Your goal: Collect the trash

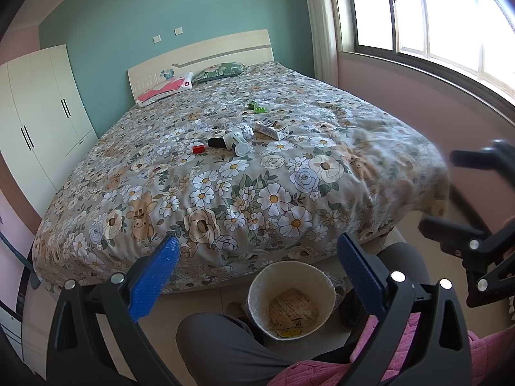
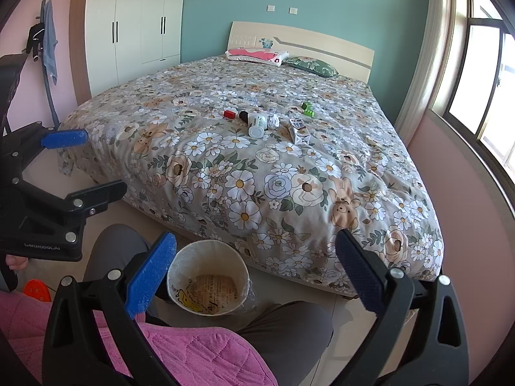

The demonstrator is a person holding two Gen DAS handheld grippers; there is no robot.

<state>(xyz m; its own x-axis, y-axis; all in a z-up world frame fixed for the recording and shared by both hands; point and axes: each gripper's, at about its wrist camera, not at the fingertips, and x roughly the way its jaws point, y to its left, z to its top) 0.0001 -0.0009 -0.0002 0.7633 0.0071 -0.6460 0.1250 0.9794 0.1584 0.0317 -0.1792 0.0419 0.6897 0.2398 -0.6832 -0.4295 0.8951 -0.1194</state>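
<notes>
Trash [image 1: 238, 138] litters floral bedspread [image 1: 225, 193] — bin [image 1: 291, 299] on floor.

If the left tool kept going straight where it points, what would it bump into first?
Probably the flowery bed cover near the foot of the bed. The left tool is open with nothing between its fingers; depth is hard to judge.

On the bed [image 2: 289, 193] you have six loose items near twelve o'clock: one red block [image 2: 229, 114], one black-capped bottle [image 2: 244, 116], one white jar [image 2: 257, 126], one crumpled paper ball [image 2: 273, 120], one small carton [image 2: 299, 132], one green block [image 2: 308, 108]. Two pillows [image 2: 257, 54] sit beyond them. One paper bin [image 2: 208, 281] stands at six o'clock.
</notes>
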